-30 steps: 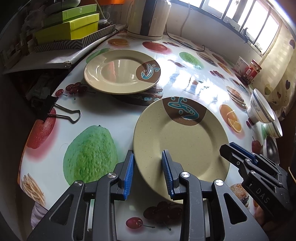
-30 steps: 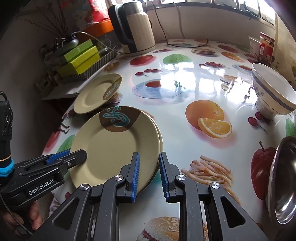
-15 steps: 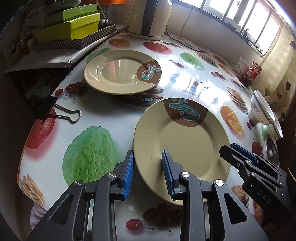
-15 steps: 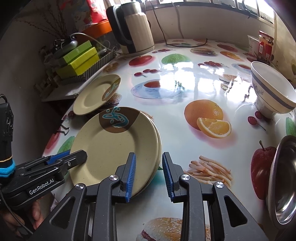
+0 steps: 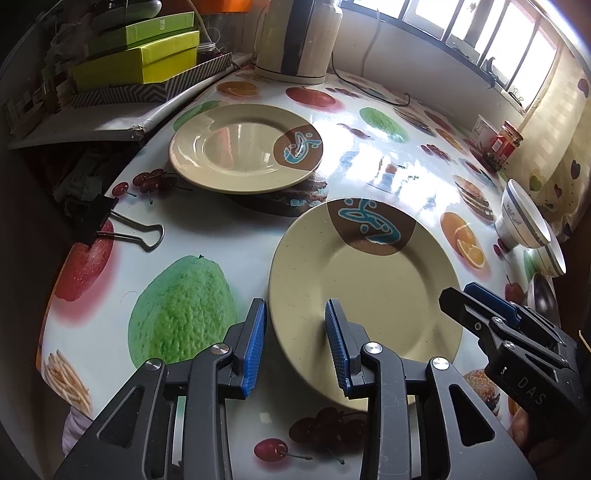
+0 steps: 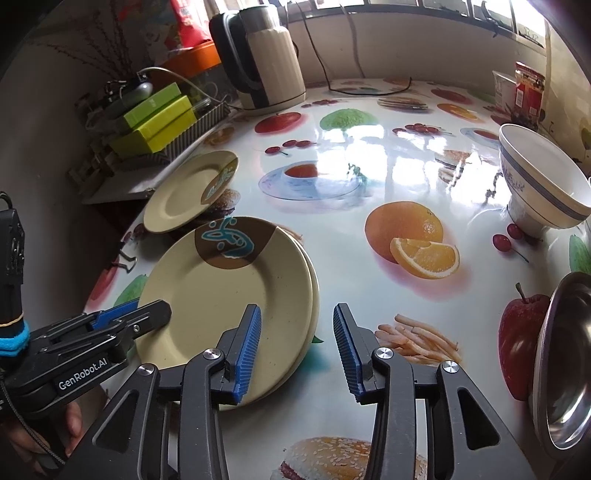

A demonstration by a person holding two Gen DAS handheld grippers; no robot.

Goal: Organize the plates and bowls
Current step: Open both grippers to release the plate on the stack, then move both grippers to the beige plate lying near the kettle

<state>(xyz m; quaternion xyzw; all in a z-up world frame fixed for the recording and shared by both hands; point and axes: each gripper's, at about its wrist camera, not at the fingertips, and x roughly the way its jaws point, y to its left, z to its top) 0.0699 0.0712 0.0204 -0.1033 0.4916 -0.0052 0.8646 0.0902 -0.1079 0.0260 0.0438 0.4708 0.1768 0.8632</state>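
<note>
around plate stack point(image 6: 229, 295) rim, parted jaws

Sunlit windows point(image 5: 480, 33) behind fruit-print table point(image 5: 369, 155).

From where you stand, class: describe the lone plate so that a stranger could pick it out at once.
Start at the cream kettle at the back of the fruit-print table, then come forward along the left edge. The lone plate lies just past the green boxes. Unlike the nearer plate stack, it is single, with its brown patch facing right.
</note>
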